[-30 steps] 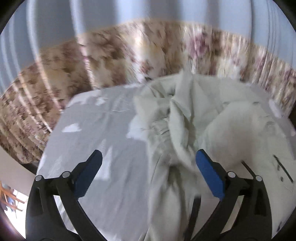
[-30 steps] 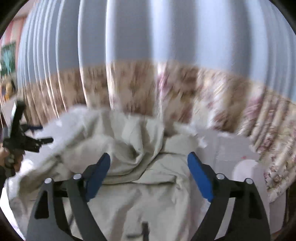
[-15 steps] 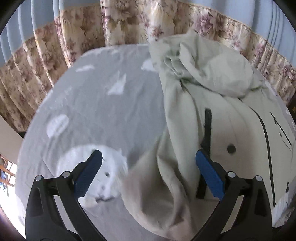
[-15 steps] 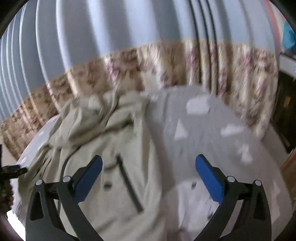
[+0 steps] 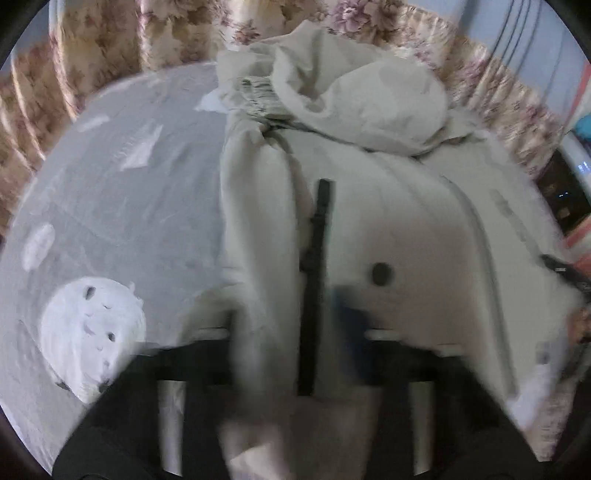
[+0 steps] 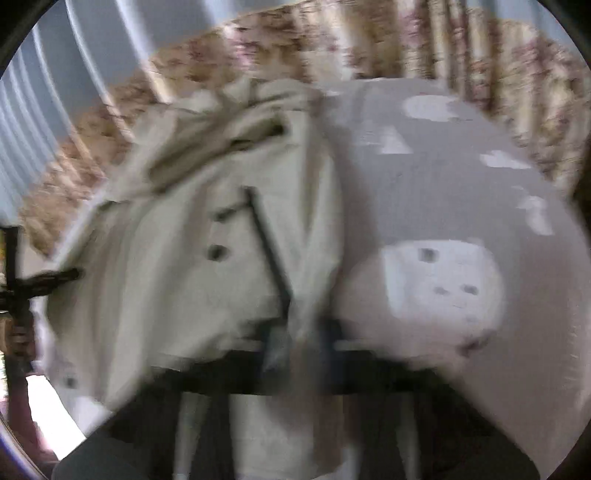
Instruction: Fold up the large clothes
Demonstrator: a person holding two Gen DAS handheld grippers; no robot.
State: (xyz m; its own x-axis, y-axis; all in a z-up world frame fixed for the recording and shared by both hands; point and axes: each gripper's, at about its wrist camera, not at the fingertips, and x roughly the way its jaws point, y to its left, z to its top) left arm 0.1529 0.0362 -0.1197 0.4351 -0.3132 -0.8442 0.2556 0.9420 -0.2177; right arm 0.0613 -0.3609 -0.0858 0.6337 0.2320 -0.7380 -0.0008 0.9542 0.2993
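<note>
Left wrist view: left gripper (image 5: pixel 295 332) has just closed on the beige coat (image 5: pixel 406 221). Right gripper (image 6: pixel 299 343) has also just closed, pinching its hem.

- No writing, label, brand or number can be read on anything here.
- The jacket (image 5: pixel 388 229) and the grey sheet (image 5: pixel 129 206) are too blurred to show any.

We see a pale beige cloth coat (image 5: pixel 406 229) with a black strap (image 5: pixel 314 266) and a dark round button (image 5: pixel 381 274), lying on a grey bedsheet (image 5: pixel 147 206) printed with white cartoon faces and shapes. Behind hangs a cream curtain (image 5: pixel 177 33) patterned with mauve and tan flowers, below plain blue-grey folds (image 6: pixel 44 110).
</note>
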